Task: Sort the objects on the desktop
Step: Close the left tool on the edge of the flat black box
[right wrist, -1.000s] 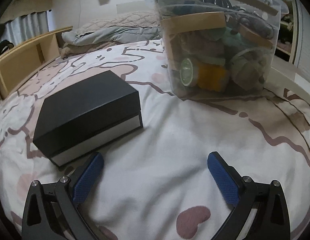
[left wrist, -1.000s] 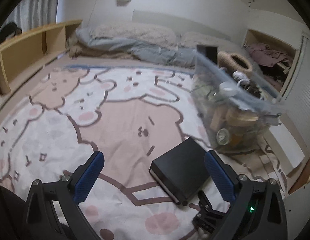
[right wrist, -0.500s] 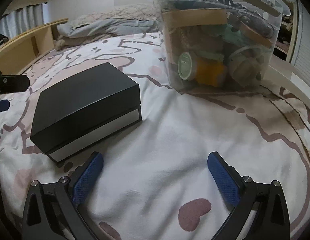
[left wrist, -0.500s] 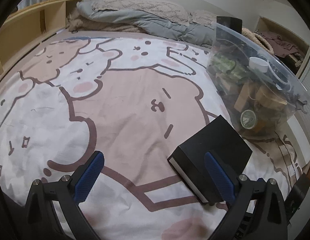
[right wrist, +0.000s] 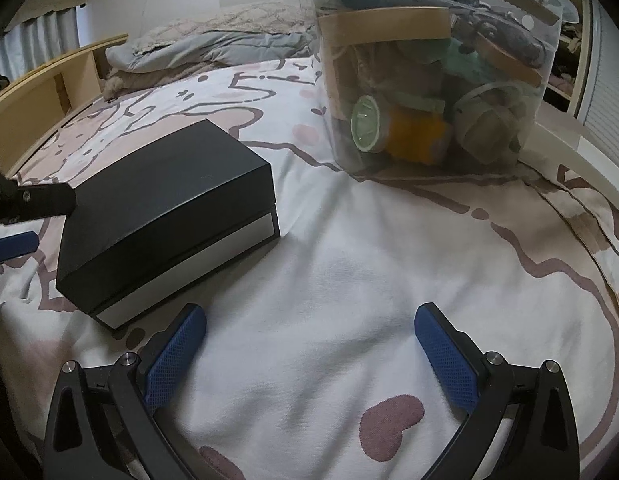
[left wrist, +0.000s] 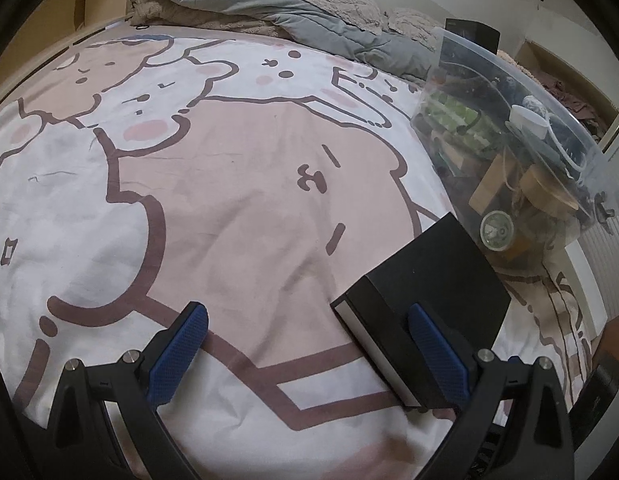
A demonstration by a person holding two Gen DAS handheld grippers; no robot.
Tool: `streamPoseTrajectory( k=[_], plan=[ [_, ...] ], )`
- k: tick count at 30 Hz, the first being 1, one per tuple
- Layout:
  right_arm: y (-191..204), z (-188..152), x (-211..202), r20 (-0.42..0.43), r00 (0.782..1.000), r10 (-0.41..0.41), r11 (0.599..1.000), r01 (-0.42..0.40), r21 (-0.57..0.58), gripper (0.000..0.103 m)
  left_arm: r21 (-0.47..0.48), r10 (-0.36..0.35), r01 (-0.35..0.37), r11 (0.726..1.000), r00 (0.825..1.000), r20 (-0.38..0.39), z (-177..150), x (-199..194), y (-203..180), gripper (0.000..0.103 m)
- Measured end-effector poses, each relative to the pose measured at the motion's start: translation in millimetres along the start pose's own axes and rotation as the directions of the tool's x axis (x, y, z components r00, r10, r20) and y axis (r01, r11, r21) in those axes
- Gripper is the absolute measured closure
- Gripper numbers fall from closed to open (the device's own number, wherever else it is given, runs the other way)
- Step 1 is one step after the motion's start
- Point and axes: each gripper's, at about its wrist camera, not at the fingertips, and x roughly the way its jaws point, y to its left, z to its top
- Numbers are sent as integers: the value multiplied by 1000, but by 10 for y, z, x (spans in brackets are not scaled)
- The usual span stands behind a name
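Note:
A black box with a pale lower band (left wrist: 425,292) (right wrist: 165,212) lies on the cartoon-print bedsheet. Behind it stands a clear plastic bin (left wrist: 521,148) (right wrist: 433,80) packed with several small items. My left gripper (left wrist: 305,344) is open just above the sheet, and its right finger overlaps the near corner of the box, while its left finger is over bare sheet. My right gripper (right wrist: 309,348) is open over bare sheet, to the right of the box and in front of the bin. The left gripper's finger (right wrist: 33,200) shows at the left edge of the right wrist view, beside the box.
A grey quilt and pillows (left wrist: 293,4) are heaped at the head of the bed. A wooden shelf unit (right wrist: 41,92) runs along the left side. A white ledge (right wrist: 569,148) and a shelf with clothes lie right of the bin.
The left gripper has dropped lower and moved right, so its right finger now overlaps the box corner. The right gripper has edged slightly closer to the box and bin.

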Motion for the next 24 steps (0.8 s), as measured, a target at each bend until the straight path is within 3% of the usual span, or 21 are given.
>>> streamPoseTrajectory(
  k=[4,12,24],
  plan=[
    [-60,88,-58,-36,999,26,999,-25,24,0,17,38,-39,999,999,19,-18,8,44,0],
    [-263,209,-144,-27,1000,-10,993,13,114,0,66,79,-82,994,996,39,-49,2,33,0],
    [-248,329,-159,-14,999,43,986,-41,160,0,60,107,-109,992,994,32,-89,0,71,0]
  ],
)
